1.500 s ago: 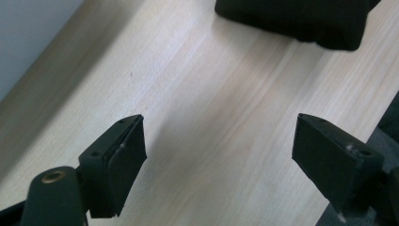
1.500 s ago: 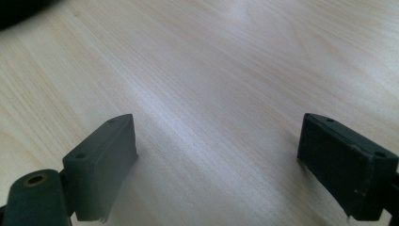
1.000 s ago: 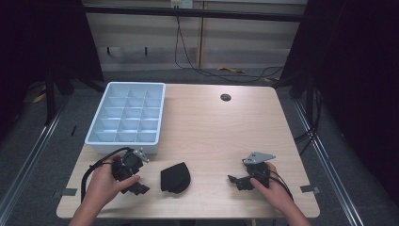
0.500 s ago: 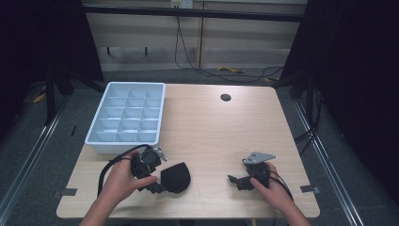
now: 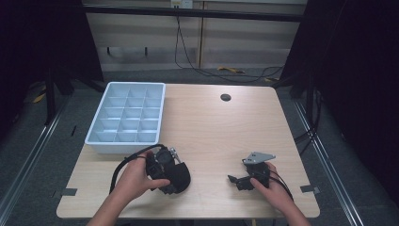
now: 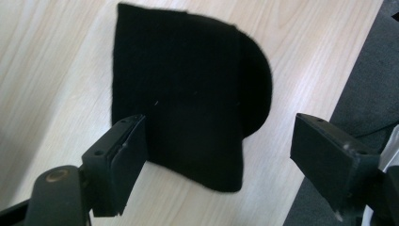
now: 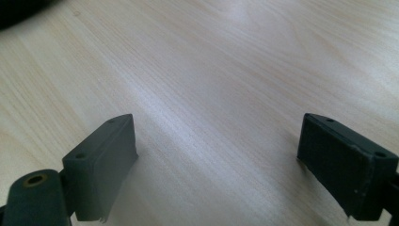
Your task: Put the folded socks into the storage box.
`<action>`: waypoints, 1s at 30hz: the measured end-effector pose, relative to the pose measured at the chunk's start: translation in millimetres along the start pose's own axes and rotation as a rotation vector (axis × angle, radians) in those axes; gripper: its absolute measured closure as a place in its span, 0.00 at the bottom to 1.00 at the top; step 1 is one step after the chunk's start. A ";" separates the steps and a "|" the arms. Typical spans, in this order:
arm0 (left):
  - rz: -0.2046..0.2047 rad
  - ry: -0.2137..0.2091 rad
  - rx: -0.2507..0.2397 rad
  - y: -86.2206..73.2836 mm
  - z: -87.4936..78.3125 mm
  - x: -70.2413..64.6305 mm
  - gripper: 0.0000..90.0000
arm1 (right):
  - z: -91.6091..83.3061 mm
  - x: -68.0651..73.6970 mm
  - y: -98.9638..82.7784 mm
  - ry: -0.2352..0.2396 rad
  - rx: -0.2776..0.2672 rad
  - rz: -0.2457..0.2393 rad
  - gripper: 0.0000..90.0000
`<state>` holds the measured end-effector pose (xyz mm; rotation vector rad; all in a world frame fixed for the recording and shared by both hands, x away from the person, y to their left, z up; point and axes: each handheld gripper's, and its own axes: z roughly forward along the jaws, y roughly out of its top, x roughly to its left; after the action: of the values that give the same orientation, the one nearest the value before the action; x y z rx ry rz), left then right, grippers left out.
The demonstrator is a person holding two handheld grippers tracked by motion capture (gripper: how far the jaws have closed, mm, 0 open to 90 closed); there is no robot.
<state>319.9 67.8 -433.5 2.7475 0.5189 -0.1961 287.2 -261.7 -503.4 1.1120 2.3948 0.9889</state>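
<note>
A black folded cloth (image 5: 183, 175), rounded on one side like a cap, lies flat near the table's front edge. My left gripper (image 5: 170, 176) hovers right over its left part. In the left gripper view the cloth (image 6: 188, 84) spreads just ahead of the open left gripper (image 6: 221, 139); one finger (image 6: 122, 160) overlaps the cloth's edge and nothing is clamped. My right gripper (image 5: 234, 180) rests at the front right with its jaws toward the cloth. In its own view the right gripper (image 7: 216, 146) stands open over bare wood, with a dark corner of the cloth (image 7: 16, 9) at top left.
A pale blue compartment tray (image 5: 96, 136) stands at the table's left, just behind my left hand. A small dark round grommet (image 5: 225, 97) sits at the back middle. Cables trail from both grippers. The table's front edge is close below both hands.
My left hand has carried its gripper to the right, from the table's front left onto the black cloth. The right gripper has stayed in place.
</note>
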 end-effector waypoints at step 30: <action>0.009 0.039 0.085 24.9 21.7 1.0 0.91 | 0.0 0.1 0.0 0.001 0.001 0.001 0.13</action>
<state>328.6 38.7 -446.4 2.8411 0.5195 -0.1662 287.1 -261.7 -503.4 1.1140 2.3952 0.9890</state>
